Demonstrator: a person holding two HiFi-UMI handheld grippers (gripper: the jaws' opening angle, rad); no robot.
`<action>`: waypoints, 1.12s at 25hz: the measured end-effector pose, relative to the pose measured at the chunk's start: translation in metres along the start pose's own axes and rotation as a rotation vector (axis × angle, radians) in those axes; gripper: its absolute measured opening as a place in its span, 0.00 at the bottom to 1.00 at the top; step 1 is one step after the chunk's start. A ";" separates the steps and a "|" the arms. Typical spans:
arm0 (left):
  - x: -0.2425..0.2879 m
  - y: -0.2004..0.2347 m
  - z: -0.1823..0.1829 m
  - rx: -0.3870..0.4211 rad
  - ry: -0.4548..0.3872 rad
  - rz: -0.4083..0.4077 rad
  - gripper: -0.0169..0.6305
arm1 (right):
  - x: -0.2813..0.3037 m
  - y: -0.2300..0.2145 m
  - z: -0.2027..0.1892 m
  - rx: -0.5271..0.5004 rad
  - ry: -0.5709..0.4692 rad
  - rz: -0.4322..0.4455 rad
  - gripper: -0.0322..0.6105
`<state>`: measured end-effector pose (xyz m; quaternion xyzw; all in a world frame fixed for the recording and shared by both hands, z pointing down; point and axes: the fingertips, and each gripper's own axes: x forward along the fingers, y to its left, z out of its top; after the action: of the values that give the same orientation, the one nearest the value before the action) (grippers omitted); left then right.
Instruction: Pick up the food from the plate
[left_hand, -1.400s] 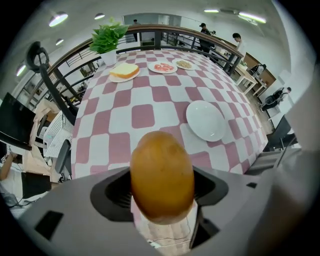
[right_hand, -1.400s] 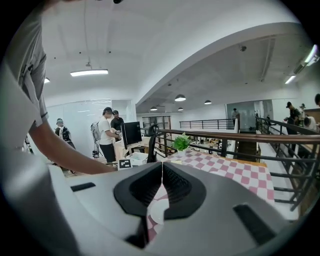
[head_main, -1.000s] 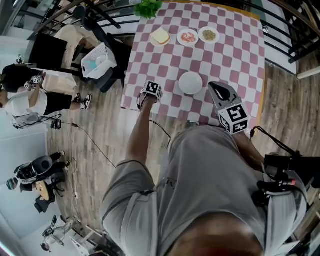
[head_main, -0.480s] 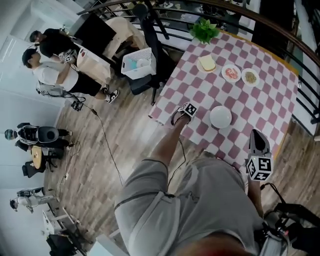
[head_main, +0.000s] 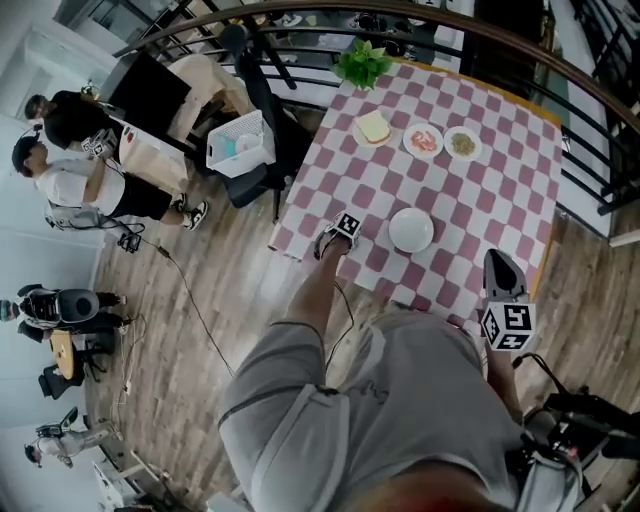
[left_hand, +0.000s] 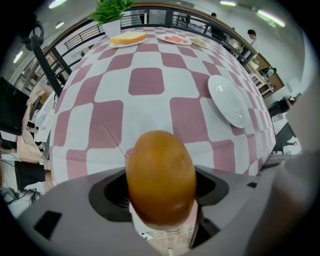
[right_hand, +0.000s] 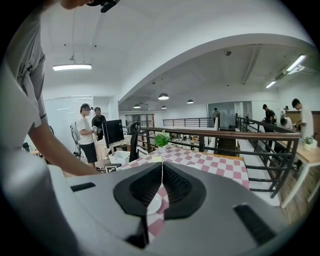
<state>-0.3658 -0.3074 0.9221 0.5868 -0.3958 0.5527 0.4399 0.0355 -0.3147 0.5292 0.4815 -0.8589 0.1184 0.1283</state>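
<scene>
From where I stand, the left gripper (head_main: 335, 238) points down over the near corner of the pink-and-white checked worktop (head_main: 470, 200). Its fingers are clasped wide around a smooth, golden-brown, rounded bun-like piece of food (left_hand: 160, 172), which hangs above the cloth and well apart from the empty round white plate (head_main: 411, 229). The right gripper (right_hand: 161, 185) is held off the worktop's near edge with its fingers pressed together on nothing. The food looks light and glossy, so it would probably slip or dent under a hard squeeze. A gentle hold across its widest part, as now, seems the safest. Whether it is soft bread or a stiff model I cannot tell.
</scene>
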 end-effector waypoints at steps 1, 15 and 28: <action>0.001 0.000 -0.002 0.004 0.008 -0.004 0.54 | -0.002 -0.002 -0.001 0.003 0.004 -0.008 0.07; 0.007 -0.009 -0.006 0.030 0.048 -0.022 0.67 | -0.013 -0.006 -0.007 0.002 0.015 -0.015 0.07; -0.064 -0.009 0.012 0.070 -0.131 -0.030 0.68 | -0.006 0.004 -0.007 -0.004 0.008 0.038 0.07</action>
<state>-0.3584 -0.3170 0.8576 0.6426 -0.3956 0.5199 0.4003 0.0355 -0.3060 0.5336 0.4642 -0.8677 0.1211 0.1301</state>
